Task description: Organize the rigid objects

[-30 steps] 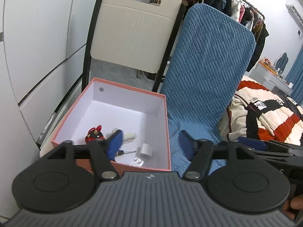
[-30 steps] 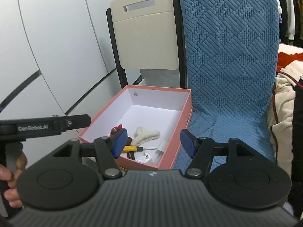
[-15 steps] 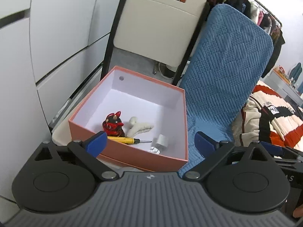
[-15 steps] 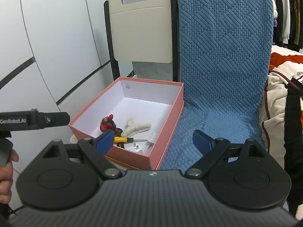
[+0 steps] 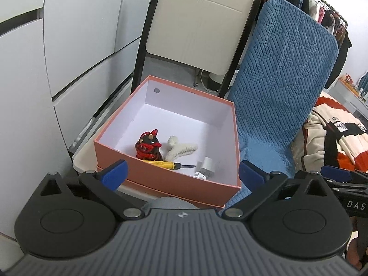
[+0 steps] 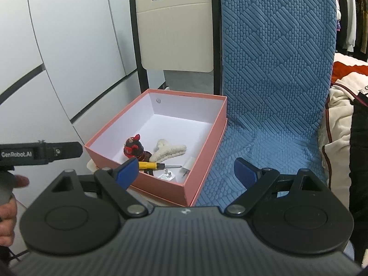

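Observation:
A pink open box with a white inside holds a red and black figurine, a fuzzy white Y-shaped piece, a yellow-handled screwdriver and a white plug. My left gripper hovers just short of the box's near wall. Its jaws are opening, with nothing between the blue pads. My right gripper stands open and empty before the box's near right corner. The right wrist view shows the same figurine, screwdriver and plug.
The box rests on a cream chair seat whose beige back rises behind it. A blue quilted chair stands to the right, then piled bedding. White cupboard doors close off the left. A hand holds the left tool.
Both grippers' jaws have spread much wider. The left gripper has dropped a little, so the box sits higher and fuller in its view. The box's contents have not moved.

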Demonstrator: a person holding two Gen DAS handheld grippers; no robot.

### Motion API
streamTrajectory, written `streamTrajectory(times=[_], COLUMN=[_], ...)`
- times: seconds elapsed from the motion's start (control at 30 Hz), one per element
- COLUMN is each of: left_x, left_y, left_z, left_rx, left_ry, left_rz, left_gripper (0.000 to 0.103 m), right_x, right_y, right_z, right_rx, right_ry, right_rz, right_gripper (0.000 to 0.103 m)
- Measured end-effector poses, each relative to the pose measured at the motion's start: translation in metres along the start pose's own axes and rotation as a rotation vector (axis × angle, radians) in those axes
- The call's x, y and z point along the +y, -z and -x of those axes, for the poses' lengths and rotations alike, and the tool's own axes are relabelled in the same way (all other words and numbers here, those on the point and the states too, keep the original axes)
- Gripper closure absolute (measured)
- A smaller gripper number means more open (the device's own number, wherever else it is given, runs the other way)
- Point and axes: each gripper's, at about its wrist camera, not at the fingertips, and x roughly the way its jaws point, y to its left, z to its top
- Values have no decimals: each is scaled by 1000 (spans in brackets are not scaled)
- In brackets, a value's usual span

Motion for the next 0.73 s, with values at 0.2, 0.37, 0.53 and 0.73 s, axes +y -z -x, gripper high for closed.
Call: streamTrajectory(times=[0.2, 0.37, 0.53, 0.73], left_x=[0, 2, 2, 2], left_y=[0, 1, 1, 2], left_z=[0, 1, 2, 1], left_rx=[4, 2, 4, 8], left_ry=[-5, 0, 1, 4], left_rz=[0, 2, 4, 0], left_gripper=[0, 0, 0, 0], right_x=[1, 3, 5, 5], right_y=[0, 0, -1, -1], right_z=[-1, -1, 0, 1], right_rx=[3, 2, -1, 0], right_ry=[7, 6, 3, -2], right_rz=[10, 19, 31, 33], right_gripper=[12, 12, 12, 12])
